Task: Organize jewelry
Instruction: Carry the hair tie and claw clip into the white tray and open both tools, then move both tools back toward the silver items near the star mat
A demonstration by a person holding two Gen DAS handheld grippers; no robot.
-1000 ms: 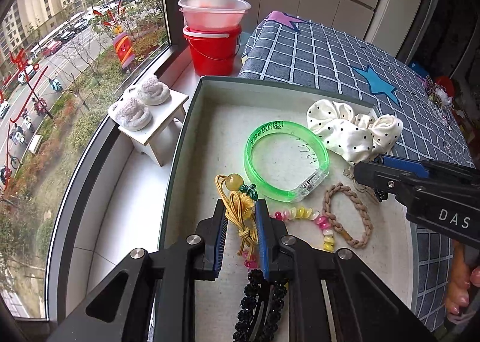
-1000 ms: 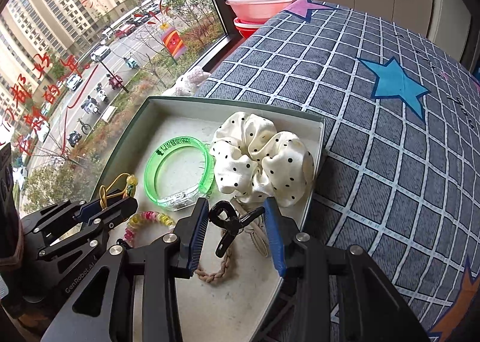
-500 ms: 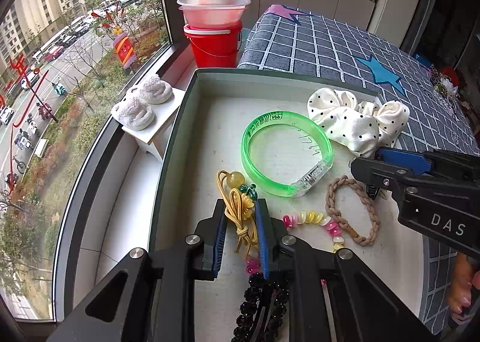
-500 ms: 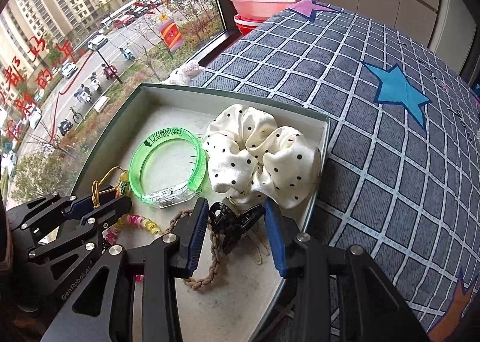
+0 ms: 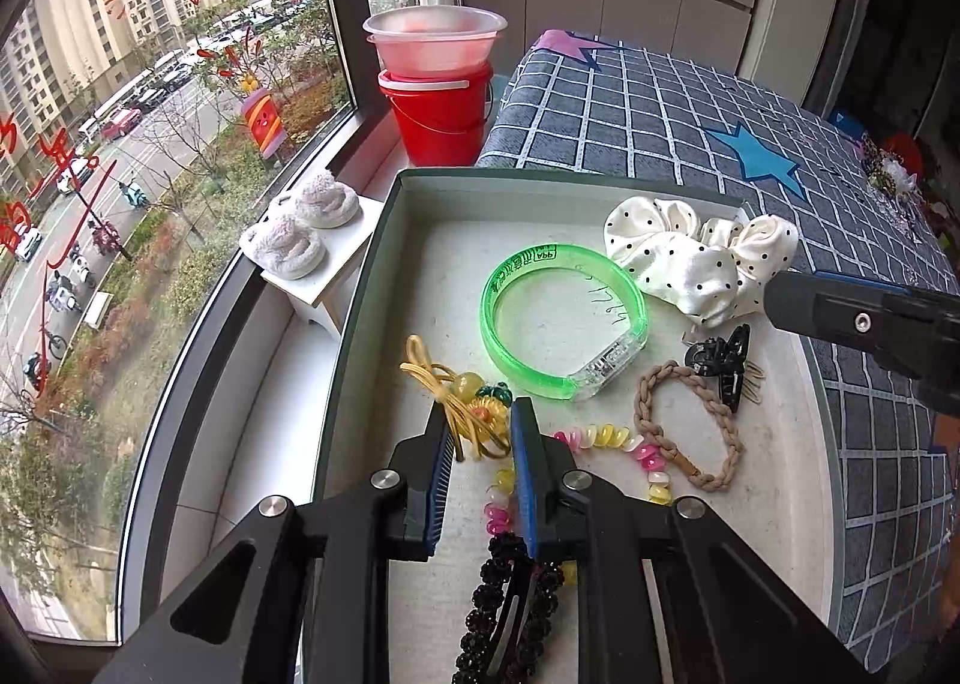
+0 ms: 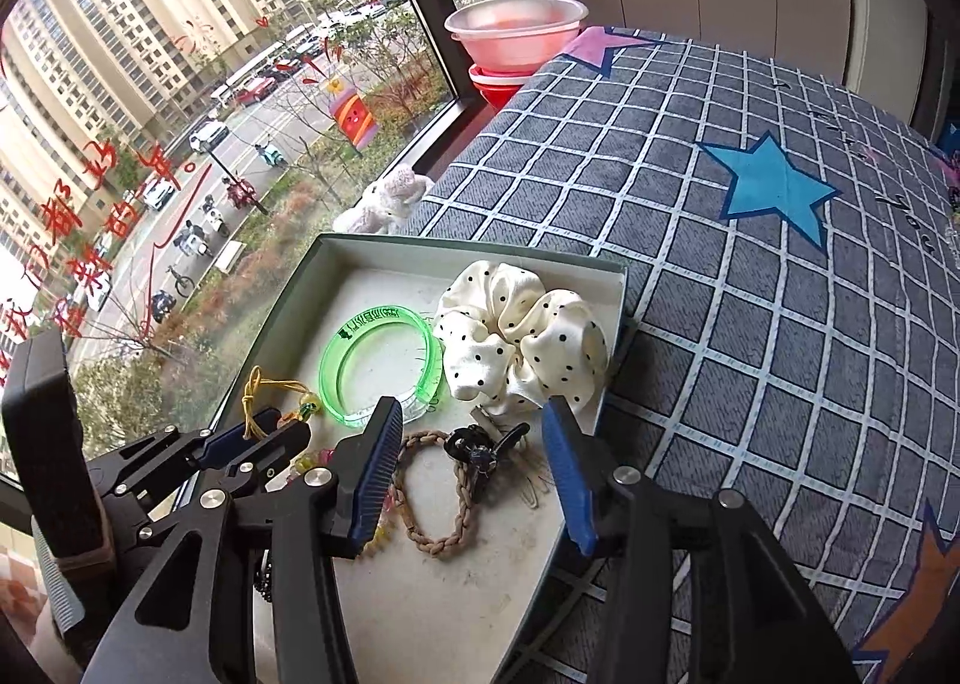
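A shallow box (image 5: 384,240) (image 6: 300,282) on the checked bed holds the jewelry. My left gripper (image 5: 480,414) (image 6: 264,432) is shut on a yellow cord charm (image 5: 456,402) (image 6: 270,390) at the box's left side. My right gripper (image 6: 474,426) is open and empty above a black claw clip (image 6: 480,450) (image 5: 720,360), which lies in the box. Nearby lie a green bangle (image 5: 564,330) (image 6: 378,366), a dotted white scrunchie (image 5: 696,258) (image 6: 516,348), a braided tan band (image 5: 684,420) (image 6: 444,498), a pastel bead bracelet (image 5: 600,438) and a black beaded hair clip (image 5: 510,606).
A red bucket (image 5: 438,108) with a pink bowl (image 5: 432,42) (image 6: 516,30) on it stands on the window sill beyond the box. A small white stool (image 5: 318,276) with fluffy slippers sits at the left. The checked bedspread (image 6: 750,264) stretches to the right.
My right gripper has opened and let go of the black claw clip, which now lies in the box. Both grippers have drawn back a little. The left still holds the yellow cord.
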